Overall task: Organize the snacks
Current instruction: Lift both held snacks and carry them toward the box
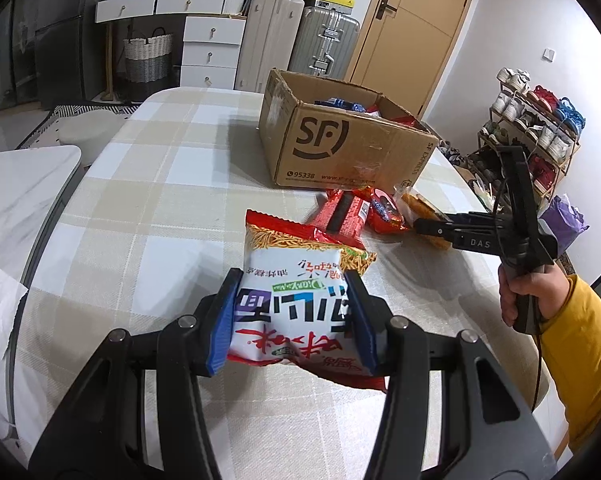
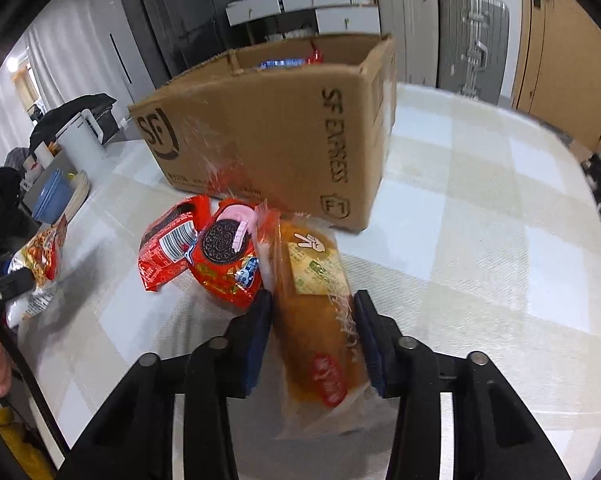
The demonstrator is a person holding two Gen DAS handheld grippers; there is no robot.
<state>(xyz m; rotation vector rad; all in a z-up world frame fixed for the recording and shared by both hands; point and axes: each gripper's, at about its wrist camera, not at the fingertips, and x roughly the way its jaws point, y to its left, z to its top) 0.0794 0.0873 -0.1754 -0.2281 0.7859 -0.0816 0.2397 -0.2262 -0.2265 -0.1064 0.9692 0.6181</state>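
Note:
My left gripper (image 1: 292, 280) is shut on a white and red noodle snack bag (image 1: 300, 248), which hangs a little above the checked tablecloth (image 1: 160, 184). My right gripper (image 2: 312, 298) has its blue pads pressed on both sides of a clear-wrapped bread package (image 2: 316, 344), to the right of the noodle bag. A red Oreo pack (image 2: 228, 248) and a second red packet (image 2: 164, 248) lie just left of the bread, in front of the open SF cardboard box (image 2: 276, 128). The box (image 1: 340, 148) holds blue and red packs.
A hand in a yellow sleeve (image 1: 580, 340) holds the right gripper's handle. A marble side table (image 1: 20, 184) adjoins the left edge. Suitcases (image 1: 324, 44), white drawers (image 1: 212, 52) and a shoe rack (image 1: 532, 132) stand beyond the table.

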